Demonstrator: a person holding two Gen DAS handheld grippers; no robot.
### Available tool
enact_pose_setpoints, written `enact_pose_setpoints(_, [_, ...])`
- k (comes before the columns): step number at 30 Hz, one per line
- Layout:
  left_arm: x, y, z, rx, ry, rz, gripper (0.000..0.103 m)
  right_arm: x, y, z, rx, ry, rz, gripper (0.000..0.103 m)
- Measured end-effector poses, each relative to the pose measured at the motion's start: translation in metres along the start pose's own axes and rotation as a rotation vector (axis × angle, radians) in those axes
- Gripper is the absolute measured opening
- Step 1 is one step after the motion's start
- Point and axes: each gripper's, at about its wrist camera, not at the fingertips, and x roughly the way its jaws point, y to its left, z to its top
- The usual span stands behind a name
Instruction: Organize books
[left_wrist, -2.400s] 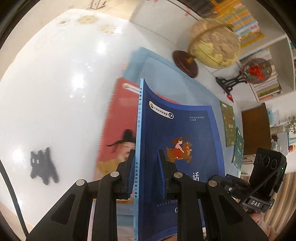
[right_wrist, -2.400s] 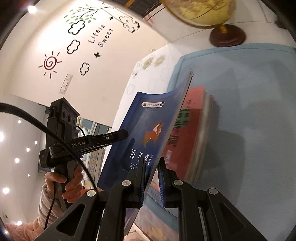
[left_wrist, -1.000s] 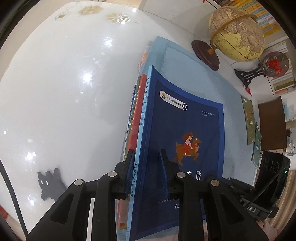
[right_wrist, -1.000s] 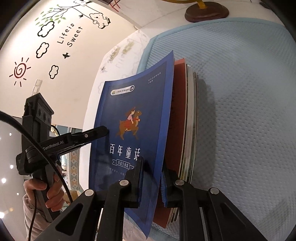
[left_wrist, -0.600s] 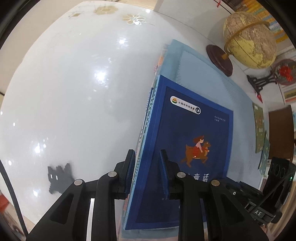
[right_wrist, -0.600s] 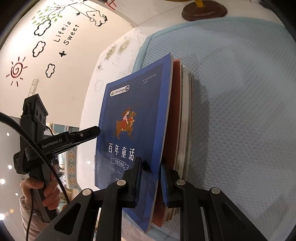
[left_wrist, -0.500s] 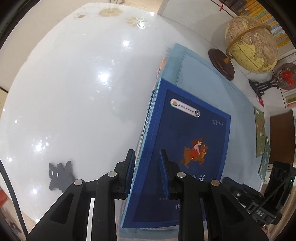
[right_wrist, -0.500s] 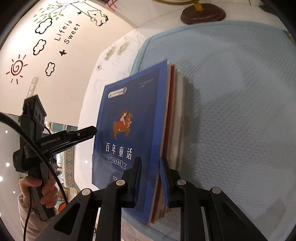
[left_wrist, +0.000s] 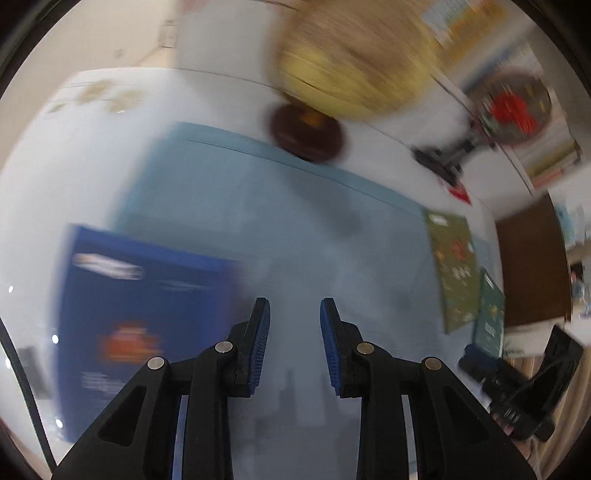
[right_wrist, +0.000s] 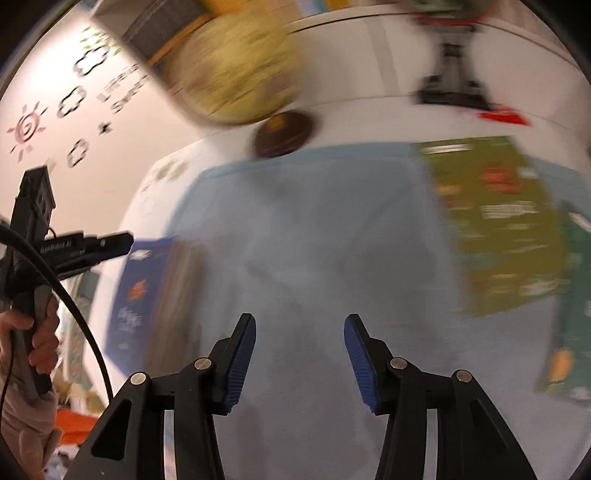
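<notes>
both tools empty, jaws opening: left gripper (left_wrist: 294, 345), right gripper (right_wrist: 299, 363). blue book (left_wrist: 144, 317) lies flat on the pile, apparently stacked. green book (right_wrist: 498, 229) lies apart on the mat (left_wrist: 314, 236), probably next.

The left gripper (left_wrist: 294, 314) hangs over a light blue mat (left_wrist: 314, 236), its jaws opening with nothing between them. On that mat, a dark blue book (left_wrist: 140, 314) lies at its left end and two green books (left_wrist: 454, 269) at its right; a globe (left_wrist: 354, 55) stands beyond its far edge.

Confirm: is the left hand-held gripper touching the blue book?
Apart. The left wrist view shows the left hand-held gripper, jaws opening, over bare mat; the blue book lies off to its left.
</notes>
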Motion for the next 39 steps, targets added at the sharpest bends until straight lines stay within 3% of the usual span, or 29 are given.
enact_pose_setpoints(4, [0.062,-0.081,-0.011,0.058,0.075,-0.085,0.025,-0.031,-0.100,0.012,0.129,-0.054,-0.045,0.050])
enact_pose_setpoints(7, [0.105,-0.129,-0.014,0.066,0.134,-0.124,0.025,-0.031,-0.154,0.032,0.156,-0.046,-0.074,0.051])
enact_pose_setpoints(13, [0.167,-0.196,-0.021,0.066,0.208,-0.147,0.025,0.007,-0.206,0.092,0.138,-0.001,-0.098,0.051])
enact_pose_setpoints(15, [0.171,-0.206,-0.023,0.073,0.188,-0.130,0.027,0.023,-0.217,0.107,0.124,0.028,-0.108,0.051])
enact_pose_setpoints(19, [0.177,-0.217,-0.012,0.085,0.176,-0.130,0.030,0.055,-0.219,0.125,0.087,0.095,-0.062,0.056])
enact_pose_setpoints(22, [0.181,-0.213,-0.003,0.015,0.191,-0.158,0.030,0.068,-0.210,0.134,0.037,0.119,-0.107,0.061])
enact_pose_setpoints(24, [0.183,-0.209,0.001,-0.036,0.215,-0.181,0.030,0.070,-0.205,0.134,0.080,0.125,-0.078,0.066])
enact_pose_setpoints(27, [0.178,-0.195,-0.003,-0.053,0.225,-0.222,0.030,0.069,-0.190,0.125,0.027,0.143,-0.092,0.067])
enact_pose_setpoints(32, [0.153,-0.161,-0.031,-0.026,0.260,-0.200,0.030,0.062,-0.171,0.085,0.072,0.177,0.039,0.067])
enact_pose_setpoints(35, [0.134,-0.140,-0.065,0.020,0.284,-0.137,0.030,0.057,-0.136,0.037,0.029,0.237,0.135,0.067])
enact_pose_setpoints(39, [0.112,-0.097,-0.116,-0.018,0.347,-0.198,0.029,0.043,-0.095,-0.032,-0.035,0.305,0.200,0.066])
